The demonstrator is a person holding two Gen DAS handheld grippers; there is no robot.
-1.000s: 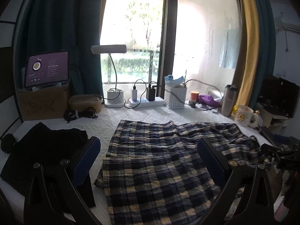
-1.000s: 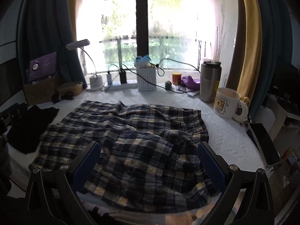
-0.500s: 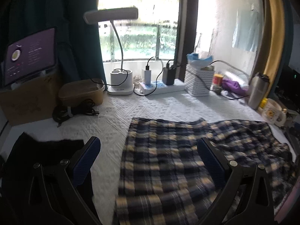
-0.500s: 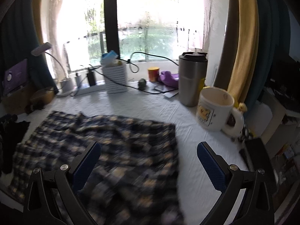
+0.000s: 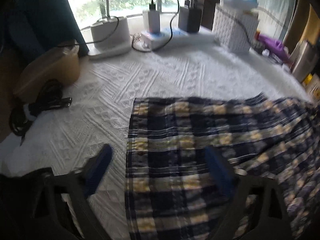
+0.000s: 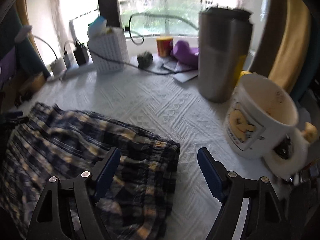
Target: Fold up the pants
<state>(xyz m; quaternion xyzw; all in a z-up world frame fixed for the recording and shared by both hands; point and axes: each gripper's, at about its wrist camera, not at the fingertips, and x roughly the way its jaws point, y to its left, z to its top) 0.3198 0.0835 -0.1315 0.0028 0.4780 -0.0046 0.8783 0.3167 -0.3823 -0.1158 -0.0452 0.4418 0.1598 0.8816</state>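
Left claw (image 5: 158, 172) hung low over the pants (image 5: 200, 140) — their left edge ran right between its fingers, jaws wide but closing, pinching nothing yet. Right claw (image 6: 159, 172) mirrored it at the other end, the gathered corner of the pants (image 6: 84, 140) under its left finger, bare quilt (image 6: 160, 104) under the other; its jaws were closing too, empty. The plaid lay flat, long axis running side to side from one claw to the other. Beyond, on the right, a mug (image 6: 258, 120) and steel tumbler (image 6: 222, 56) stood close — snag risk, I'd say.
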